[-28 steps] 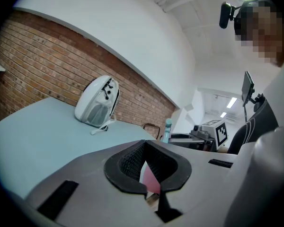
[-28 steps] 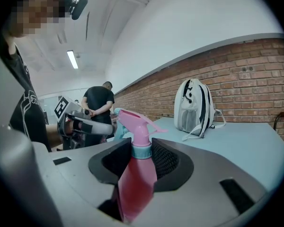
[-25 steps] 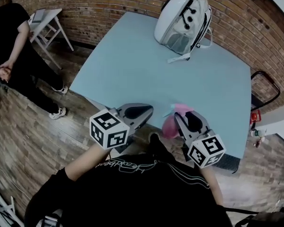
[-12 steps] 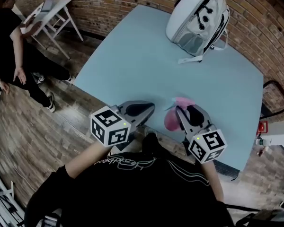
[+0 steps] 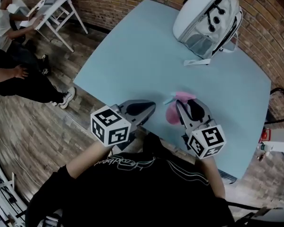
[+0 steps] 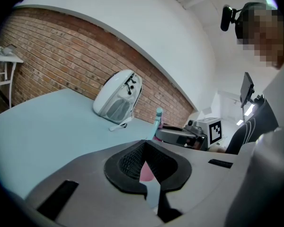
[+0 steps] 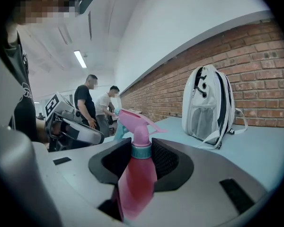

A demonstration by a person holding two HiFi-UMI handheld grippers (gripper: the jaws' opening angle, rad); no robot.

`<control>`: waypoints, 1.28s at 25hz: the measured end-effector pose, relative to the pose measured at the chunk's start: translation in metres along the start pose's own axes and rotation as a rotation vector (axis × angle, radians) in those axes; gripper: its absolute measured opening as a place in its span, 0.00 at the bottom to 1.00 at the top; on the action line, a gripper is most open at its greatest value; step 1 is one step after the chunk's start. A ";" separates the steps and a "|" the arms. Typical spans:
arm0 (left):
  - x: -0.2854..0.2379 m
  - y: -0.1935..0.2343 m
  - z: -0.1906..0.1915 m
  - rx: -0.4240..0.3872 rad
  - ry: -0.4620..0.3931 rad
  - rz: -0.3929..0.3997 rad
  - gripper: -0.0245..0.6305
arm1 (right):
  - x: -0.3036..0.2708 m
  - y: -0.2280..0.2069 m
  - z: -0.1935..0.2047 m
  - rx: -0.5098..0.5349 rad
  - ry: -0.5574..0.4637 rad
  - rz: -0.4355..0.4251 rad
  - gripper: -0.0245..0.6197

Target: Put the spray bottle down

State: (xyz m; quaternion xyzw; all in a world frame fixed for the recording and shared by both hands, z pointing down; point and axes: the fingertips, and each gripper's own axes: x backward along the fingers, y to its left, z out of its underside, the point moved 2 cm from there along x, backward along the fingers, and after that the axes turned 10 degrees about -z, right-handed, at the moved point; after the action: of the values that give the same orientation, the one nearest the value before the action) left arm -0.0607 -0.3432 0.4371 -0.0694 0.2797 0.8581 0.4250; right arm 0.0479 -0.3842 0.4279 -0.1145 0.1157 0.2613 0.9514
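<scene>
R gripper [image 7: 141,158] is clamped on the spray bottle [image 7: 136,183], pads on either side of the pink body just under the teal collar. Bottle's near upright, leaning a touch, pink spray head up top with the nozzle aimed at about 10 o'clock in the right gripper view.

From the head view the bottle hangs over the pale blue table [image 5: 132,56] at roughly 5 o'clock on the top, close to the near edge. Can't tell from any view whether the base touches the surface; the jaws hide it.

L gripper [image 6: 149,174] is at 9 o'clock of the R one, well apart from the bottle. Its jaws are drawn together with 0 between them, only a thin sliver of table showing through the gap.

White backpack [image 5: 206,18] stands way off at 1 o'clock on the far side, not in the way. 2 people by a small white desk [image 5: 54,6] at 10 o'clock, off the table, no part in this.

Step in hand, as I read it: the carry is on, the put-down isn't done yet.

Next move calls for lowering straight down till the base sits flat, keeping it upright, pref. a bit toward 12 o'clock for margin from the edge. Then open the R jaws and back off w/o clipping the spray head.
</scene>
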 end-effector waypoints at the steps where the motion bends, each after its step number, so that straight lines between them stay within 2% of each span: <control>1: -0.002 0.002 0.000 0.004 0.002 -0.004 0.05 | -0.003 -0.005 0.000 0.008 0.000 0.005 0.24; 9: -0.019 0.018 0.007 0.033 0.026 -0.039 0.05 | -0.034 -0.036 0.010 0.025 -0.011 -0.002 0.24; 16: -0.023 0.023 0.011 0.042 0.045 -0.056 0.05 | -0.053 -0.055 0.022 0.018 -0.006 0.028 0.24; 32: -0.026 0.023 0.025 0.038 0.081 -0.051 0.05 | -0.040 -0.046 0.037 0.074 0.009 0.022 0.24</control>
State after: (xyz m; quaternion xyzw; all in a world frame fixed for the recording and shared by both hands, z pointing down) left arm -0.0596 -0.3589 0.4766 -0.1031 0.3109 0.8380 0.4363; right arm 0.0451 -0.4312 0.4817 -0.0792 0.1308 0.2668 0.9515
